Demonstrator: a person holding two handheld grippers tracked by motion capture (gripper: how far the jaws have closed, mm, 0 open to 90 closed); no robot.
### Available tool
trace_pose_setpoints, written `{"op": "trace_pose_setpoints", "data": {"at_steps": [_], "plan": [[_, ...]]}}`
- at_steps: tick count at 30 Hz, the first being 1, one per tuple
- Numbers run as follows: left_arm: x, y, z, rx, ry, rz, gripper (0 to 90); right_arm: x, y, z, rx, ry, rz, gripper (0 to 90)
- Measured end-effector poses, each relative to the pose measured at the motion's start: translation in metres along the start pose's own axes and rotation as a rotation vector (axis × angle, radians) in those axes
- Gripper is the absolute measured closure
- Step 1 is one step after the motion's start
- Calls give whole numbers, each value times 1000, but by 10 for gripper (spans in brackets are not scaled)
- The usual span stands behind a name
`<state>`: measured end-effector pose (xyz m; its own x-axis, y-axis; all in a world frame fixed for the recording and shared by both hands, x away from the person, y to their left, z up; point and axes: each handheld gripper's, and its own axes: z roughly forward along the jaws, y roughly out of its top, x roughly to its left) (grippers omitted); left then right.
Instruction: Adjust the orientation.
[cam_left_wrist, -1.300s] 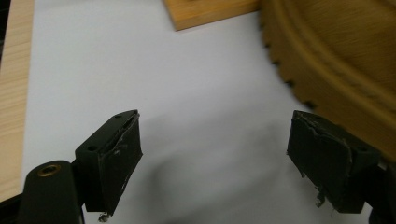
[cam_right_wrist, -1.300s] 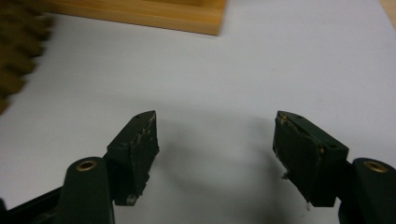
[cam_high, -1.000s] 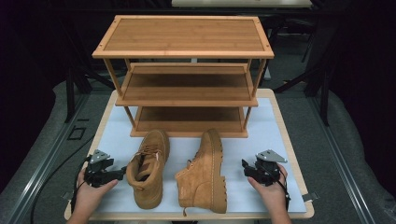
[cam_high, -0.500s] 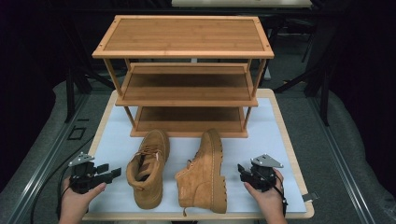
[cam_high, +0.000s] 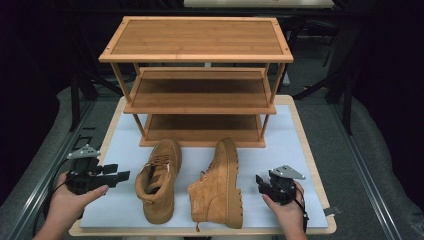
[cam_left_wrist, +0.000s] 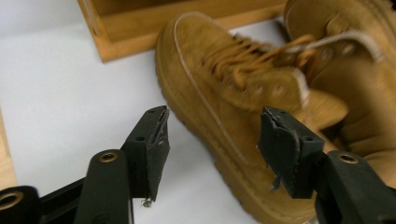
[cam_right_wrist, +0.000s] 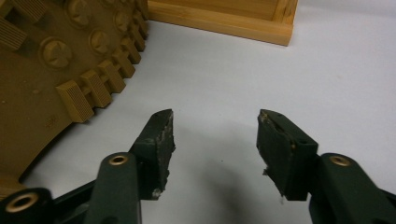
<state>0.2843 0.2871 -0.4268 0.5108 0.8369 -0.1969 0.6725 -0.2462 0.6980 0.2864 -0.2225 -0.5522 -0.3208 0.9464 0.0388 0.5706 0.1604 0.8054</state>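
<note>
From the high view, two tan boots lie on the white mat of the table (cam_high: 310, 150) in front of a three-tier wooden shoe rack (cam_high: 200, 90), whose shelves are bare, so the work in hand appears to be getting the boots onto it. The left boot (cam_high: 157, 182) stands upright on its sole with its toe toward the rack, while the right boot (cam_high: 220, 187) lies tipped on its side, sole facing right. The left hand-held gripper (cam_high: 117, 176) hovers just beside the upright boot, pointing at it, jaws apart and empty; they have just been closing a little with nothing pressed between them. The right hand-held gripper (cam_high: 261, 184) sits near the tipped boot's sole, also parted, holding nothing, likewise narrowing slightly. In the left gripper view, the left boot (cam_left_wrist: 224, 93) fills the gap beyond the jaws, lined up probably for a grasp across its side and collar. In the right gripper view, the lugged sole of the right boot (cam_right_wrist: 56, 70) lies to the left of the jaws, which frame bare mat, so that hand seems to be waiting.
</note>
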Motion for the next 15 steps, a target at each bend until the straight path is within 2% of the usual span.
{"op": "trace_pose_setpoints", "data": {"at_steps": [2, 5, 12, 15], "plan": [[-1, 4, -2, -2, -13, -1, 448, -1, 0, -1, 9, -6, 2, 469], [-5, 11, -1, -13, -35, -13, 457, -2, 1, -3, -7, -3, 20, 481], [-15, 10, 2, -14, -65, -27, 464, -5, 1, -5, -17, -11, 42, 487], [-26, 6, 6, -18, -84, -28, 462, -5, 0, -5, -14, 3, 47, 486]]}}
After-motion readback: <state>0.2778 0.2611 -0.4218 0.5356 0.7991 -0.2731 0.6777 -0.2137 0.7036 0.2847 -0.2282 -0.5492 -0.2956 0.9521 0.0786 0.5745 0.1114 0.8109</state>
